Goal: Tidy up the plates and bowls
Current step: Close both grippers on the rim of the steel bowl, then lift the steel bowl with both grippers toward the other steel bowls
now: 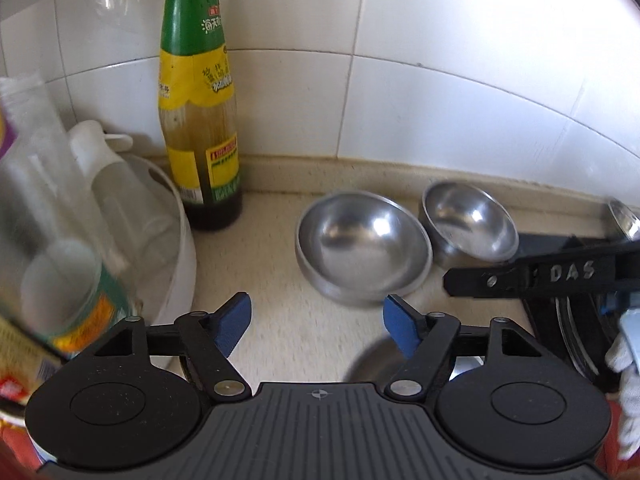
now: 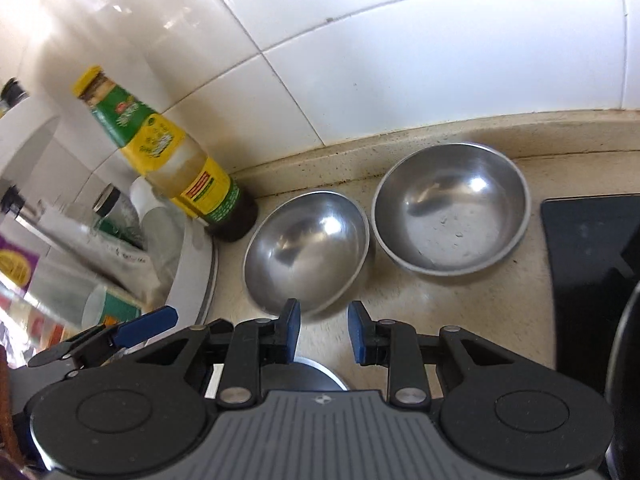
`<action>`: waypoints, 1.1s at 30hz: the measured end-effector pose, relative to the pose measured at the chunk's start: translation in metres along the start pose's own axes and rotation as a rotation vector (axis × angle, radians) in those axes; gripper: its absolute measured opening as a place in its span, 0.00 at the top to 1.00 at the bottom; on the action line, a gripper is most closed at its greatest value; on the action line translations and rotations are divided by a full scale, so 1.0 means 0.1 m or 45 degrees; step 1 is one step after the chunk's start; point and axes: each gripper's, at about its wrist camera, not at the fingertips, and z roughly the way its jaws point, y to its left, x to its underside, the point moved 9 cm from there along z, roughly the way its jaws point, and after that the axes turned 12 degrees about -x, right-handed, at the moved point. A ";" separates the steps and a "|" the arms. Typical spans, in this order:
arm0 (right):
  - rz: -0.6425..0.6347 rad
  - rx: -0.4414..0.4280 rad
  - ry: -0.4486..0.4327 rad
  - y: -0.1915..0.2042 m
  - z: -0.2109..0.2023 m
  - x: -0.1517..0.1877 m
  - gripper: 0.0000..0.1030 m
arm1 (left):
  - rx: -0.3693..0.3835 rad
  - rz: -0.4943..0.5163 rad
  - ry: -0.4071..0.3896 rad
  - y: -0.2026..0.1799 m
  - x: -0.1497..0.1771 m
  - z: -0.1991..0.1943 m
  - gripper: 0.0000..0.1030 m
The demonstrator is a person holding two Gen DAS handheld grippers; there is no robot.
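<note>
Two empty steel bowls stand side by side on the beige counter by the tiled wall: the left bowl (image 1: 362,246) (image 2: 306,248) and the right bowl (image 1: 468,226) (image 2: 450,212). A third steel bowl (image 1: 376,360) (image 2: 316,376) lies partly hidden under both grippers. My left gripper (image 1: 318,324) hovers open over bare counter in front of the left bowl, holding nothing. My right gripper (image 2: 324,330) has its blue pads drawn close with a narrow gap and nothing between them. Its fingers (image 1: 520,278) reach in from the right in the left wrist view.
A green and yellow sauce bottle (image 1: 200,128) (image 2: 180,160) stands in the corner. A white round tub (image 1: 176,240) (image 2: 192,276) holding jars and bottles fills the left. A black stove top (image 2: 592,260) borders the right. A gloved hand (image 1: 628,360) shows at the right edge.
</note>
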 end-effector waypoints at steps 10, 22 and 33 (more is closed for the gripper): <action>0.168 -0.018 0.017 -0.23 0.29 -0.04 0.73 | -0.039 -0.017 0.088 -0.04 -0.17 0.51 0.24; 0.253 -0.040 0.012 -0.38 0.52 -0.09 0.75 | -0.028 0.003 0.162 -0.08 -0.07 0.84 0.50; 0.234 -0.077 0.005 -0.29 0.41 -0.07 0.75 | 0.009 0.005 0.130 -0.12 -0.09 0.70 0.52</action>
